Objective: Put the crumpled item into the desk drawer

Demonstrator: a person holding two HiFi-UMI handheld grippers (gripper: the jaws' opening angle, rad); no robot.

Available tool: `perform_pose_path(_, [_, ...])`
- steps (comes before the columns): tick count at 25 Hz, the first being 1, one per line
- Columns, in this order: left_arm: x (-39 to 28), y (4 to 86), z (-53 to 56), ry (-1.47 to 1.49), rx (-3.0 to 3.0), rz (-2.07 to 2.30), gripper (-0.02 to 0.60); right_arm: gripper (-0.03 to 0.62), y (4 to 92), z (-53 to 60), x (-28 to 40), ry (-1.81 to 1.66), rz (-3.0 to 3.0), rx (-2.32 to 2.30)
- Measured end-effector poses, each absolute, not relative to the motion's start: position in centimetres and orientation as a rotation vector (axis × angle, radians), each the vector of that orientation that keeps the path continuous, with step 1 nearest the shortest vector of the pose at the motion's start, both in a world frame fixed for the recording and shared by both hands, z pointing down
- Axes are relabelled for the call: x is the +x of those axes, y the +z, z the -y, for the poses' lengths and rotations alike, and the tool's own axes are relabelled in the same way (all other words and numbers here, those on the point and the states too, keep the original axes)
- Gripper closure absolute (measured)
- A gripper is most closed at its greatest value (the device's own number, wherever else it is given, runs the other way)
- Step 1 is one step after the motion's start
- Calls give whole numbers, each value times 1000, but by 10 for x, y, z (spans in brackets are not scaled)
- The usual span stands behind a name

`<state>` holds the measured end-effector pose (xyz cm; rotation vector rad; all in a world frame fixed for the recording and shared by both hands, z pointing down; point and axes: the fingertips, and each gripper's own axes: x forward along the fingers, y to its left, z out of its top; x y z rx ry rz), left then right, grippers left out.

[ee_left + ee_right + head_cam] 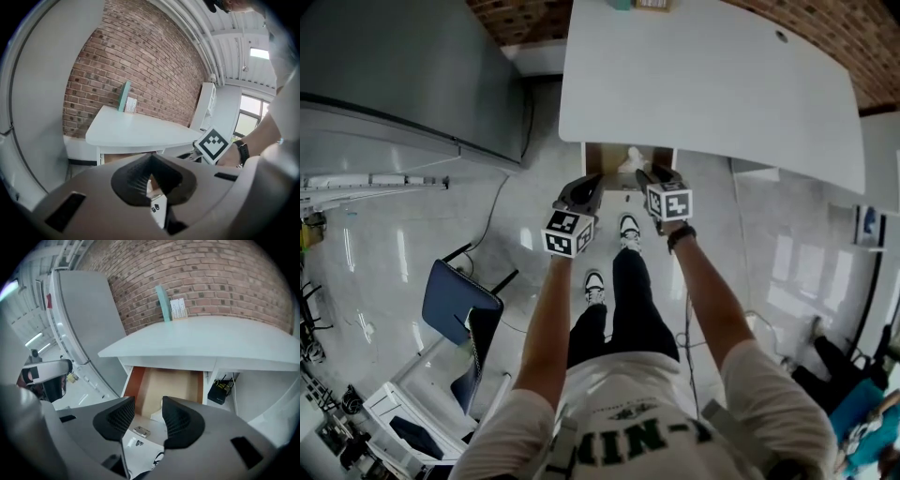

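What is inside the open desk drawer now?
A white crumpled item lies in the drawer, on its wooden bottom. From above, the desk top hides the drawer's rear part.

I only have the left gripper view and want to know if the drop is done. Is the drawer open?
Observer: Yes. The right gripper view looks straight into the desk drawer, which is pulled out from under the white desk.
Operator: Where is the crumpled item?
Observer: In the head view, a white crumpled item lies inside that drawer.
Operator: Is the right gripper holding anything?
Observer: No. The right gripper has its jaws apart, with nothing between them.
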<state>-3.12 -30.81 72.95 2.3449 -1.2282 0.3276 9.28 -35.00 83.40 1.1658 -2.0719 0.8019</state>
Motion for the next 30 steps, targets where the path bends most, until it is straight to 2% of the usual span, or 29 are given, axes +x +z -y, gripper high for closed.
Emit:
perform_pose_path(10, [-45, 665, 290, 296, 2358, 1302, 583, 430, 745, 328, 128, 765, 2106, 1360])
perform_pose_path(25, [-46, 570, 249, 281, 2398, 1376, 583, 431, 627, 274, 139, 674, 2210, 1523])
perform_pose_path(30, [-54, 534, 243, 260, 2423, 1429, 583, 467, 576, 261, 137, 601, 2269, 1582])
